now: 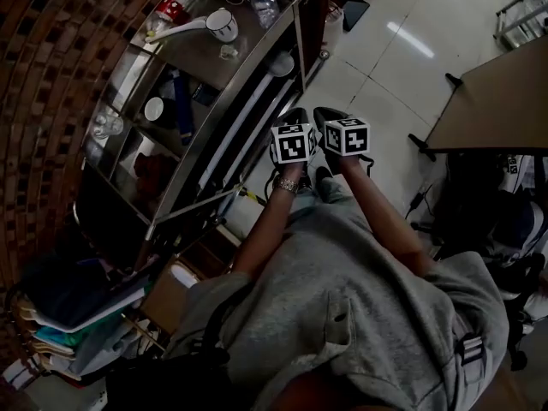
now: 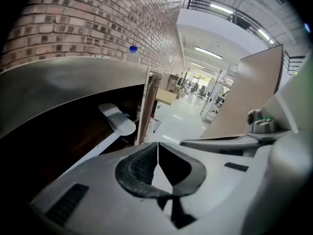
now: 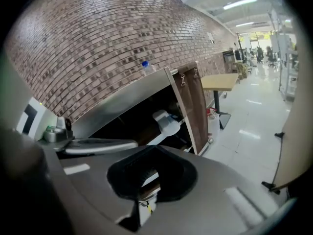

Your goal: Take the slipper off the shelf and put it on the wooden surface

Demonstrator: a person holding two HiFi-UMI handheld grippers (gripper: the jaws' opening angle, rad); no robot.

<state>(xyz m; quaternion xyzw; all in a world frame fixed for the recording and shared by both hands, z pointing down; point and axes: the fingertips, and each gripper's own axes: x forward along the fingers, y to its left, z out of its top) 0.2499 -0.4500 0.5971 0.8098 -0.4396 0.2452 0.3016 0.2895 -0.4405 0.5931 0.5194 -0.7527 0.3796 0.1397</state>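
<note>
A white slipper lies on the dark shelf under the steel top of the rack; the right gripper view shows the slipper next to the rack's brown end panel. It also appears from above as a pale shape. My left gripper and right gripper are held side by side in front of the person, short of the rack and apart from the slipper. The left gripper is shut with nothing in it, and so is the right gripper. A wooden tabletop stands at the right.
On the rack's top stand a mug, a ladle and water bottles. Books are stacked at the lower left. A brick wall runs behind the rack. Another wooden table stands beyond it on the tiled floor.
</note>
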